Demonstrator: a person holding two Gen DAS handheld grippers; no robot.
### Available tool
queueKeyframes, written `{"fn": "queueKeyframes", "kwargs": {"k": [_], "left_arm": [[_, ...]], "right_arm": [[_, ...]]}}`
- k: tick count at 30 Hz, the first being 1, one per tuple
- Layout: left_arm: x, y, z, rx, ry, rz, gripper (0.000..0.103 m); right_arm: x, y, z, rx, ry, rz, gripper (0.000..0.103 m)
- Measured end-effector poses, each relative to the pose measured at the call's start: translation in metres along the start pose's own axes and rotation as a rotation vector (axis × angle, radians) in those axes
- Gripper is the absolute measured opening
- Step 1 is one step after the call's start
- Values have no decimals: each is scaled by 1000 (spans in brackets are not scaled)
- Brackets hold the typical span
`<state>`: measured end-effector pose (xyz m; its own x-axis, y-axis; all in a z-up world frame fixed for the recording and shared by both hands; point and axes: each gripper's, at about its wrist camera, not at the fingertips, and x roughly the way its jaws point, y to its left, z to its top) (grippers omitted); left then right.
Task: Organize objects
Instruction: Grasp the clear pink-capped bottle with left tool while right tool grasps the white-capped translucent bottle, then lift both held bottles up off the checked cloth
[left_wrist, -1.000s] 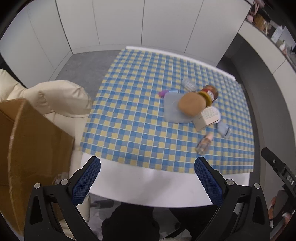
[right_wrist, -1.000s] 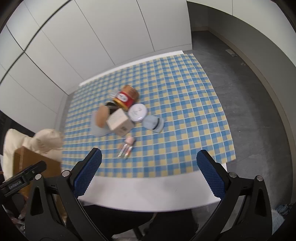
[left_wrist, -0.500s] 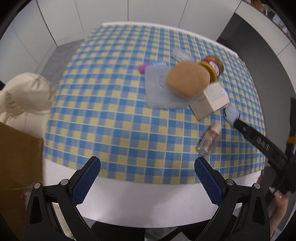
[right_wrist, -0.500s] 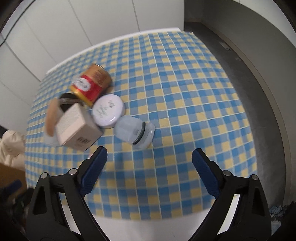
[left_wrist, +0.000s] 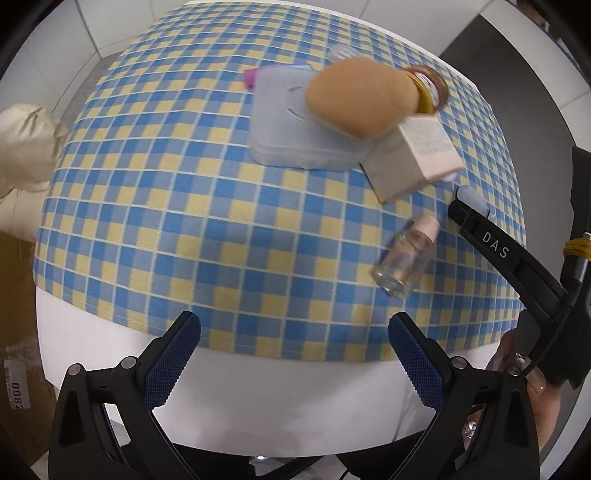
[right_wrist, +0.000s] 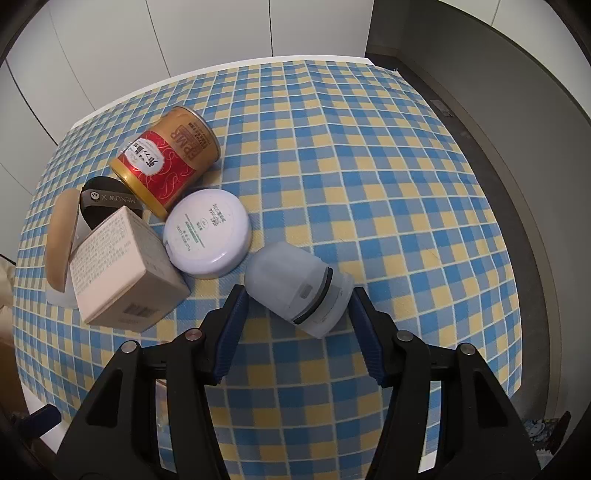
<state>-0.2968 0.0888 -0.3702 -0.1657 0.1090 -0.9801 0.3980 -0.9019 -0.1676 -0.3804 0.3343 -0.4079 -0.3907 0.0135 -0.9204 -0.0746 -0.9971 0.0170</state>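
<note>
The right gripper straddled the pale blue lidded container lying on the checked worktop, jaws apart and not yet clamped, open cloth rightward, the box, white compact and red can crowded left and farther, while the left gripper hung wide open at the near edge.

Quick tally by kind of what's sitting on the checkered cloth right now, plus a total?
Tin can: 1
Round compact: 1
Carton box: 1
Powder puffs, tan and black: 2
Frosted containers, capped and flat: 2
Glass bottle: 1
Pink-capped tube: 1
Total: 9
</note>
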Motion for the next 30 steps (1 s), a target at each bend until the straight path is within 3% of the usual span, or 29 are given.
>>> {"fn": "queueKeyframes", "kwargs": {"k": [6,9,11,12,14,16,22,30], "left_arm": [[7,-36,4,106,-10,15,101],[14,-54,10,135,-1,-28,101],[21,-63,14,145,-10,-30,85],[24,-70,16,163,-23,-3,85],[23,-83,17,223,-74,54,50],[22,-91,17,255,-92,86,28],[18,-80,22,223,-94,77,27],[-2,-59,20,199,-128,106,27]], "right_arm": [[-10,-27,-8,28,25,20,59],[-12,-41,-12,30,26,-9,59],[-13,-53,-14,43,32,-7,59],[-12,-61,-16,56,37,5,59],[-14,-70,-19,66,40,21,59],[-18,-72,-20,48,35,19,58],[-39,-58,-32,5,34,38,58],[-35,-26,-10,-35,24,45,58]]}}
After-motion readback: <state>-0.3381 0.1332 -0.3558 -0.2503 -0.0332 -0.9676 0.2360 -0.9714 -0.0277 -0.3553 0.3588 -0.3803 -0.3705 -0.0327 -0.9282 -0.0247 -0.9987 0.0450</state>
